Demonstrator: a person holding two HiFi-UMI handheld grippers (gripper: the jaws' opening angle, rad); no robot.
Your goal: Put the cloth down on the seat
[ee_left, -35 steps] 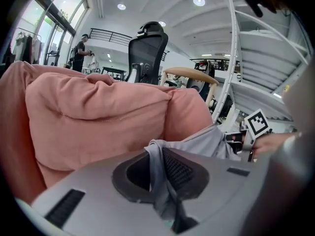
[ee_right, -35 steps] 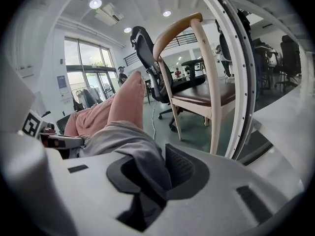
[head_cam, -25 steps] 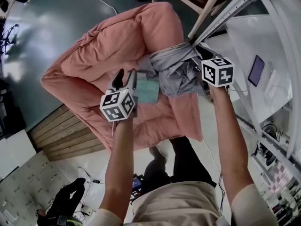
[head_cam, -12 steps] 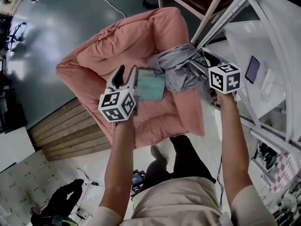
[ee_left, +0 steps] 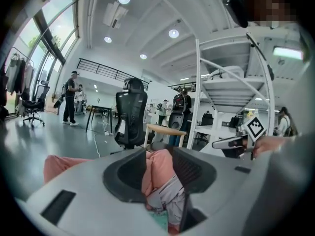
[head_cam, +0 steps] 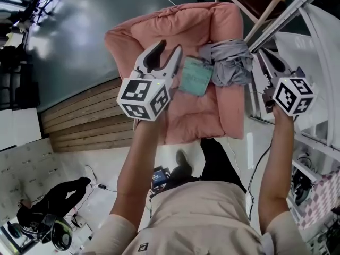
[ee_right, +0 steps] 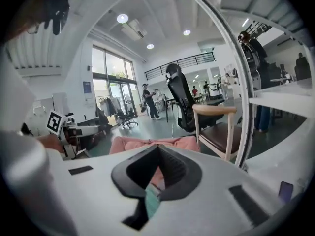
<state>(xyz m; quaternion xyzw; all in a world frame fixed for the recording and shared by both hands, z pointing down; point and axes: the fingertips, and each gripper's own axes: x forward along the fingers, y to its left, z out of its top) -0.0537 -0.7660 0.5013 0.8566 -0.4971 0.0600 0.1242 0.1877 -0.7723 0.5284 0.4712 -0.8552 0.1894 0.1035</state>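
Cloth: the grey cloth (head_cam: pixel 231 62) lies crumpled on the seat (head_cam: pixel 159 31), bunched at the seat's right side as the head view shows it, up against the right arm cushion. Neither tool touches it.
Seat: a pink padded seat, its cushion bare apart from the cloth and one teal folded piece (head_cam: pixel 195 76).
Teal piece: flat on the seat cushion, just beside the cloth and toward the seat's middle. The task does not name it.
Left tool: the left tool (head_cam: pixel 169 49) has its jaws spread and grips nothing. It is held above the seat's left half, apart from it, and the left gripper view shows only the seat and cloth through the gap, well beyond.
Right tool: the right tool (head_cam: pixel 265 56) has just been closing its jaws, and they now sit pressed together with nothing between them. It is off the seat's right edge, apart from the cloth.
Done: the cloth appears released and at rest on the seat, so the placing looks complete.
Left: probably little. The cloth is heaped rather than spread, and whether any of it hangs over the seat's right arm cannot be told.
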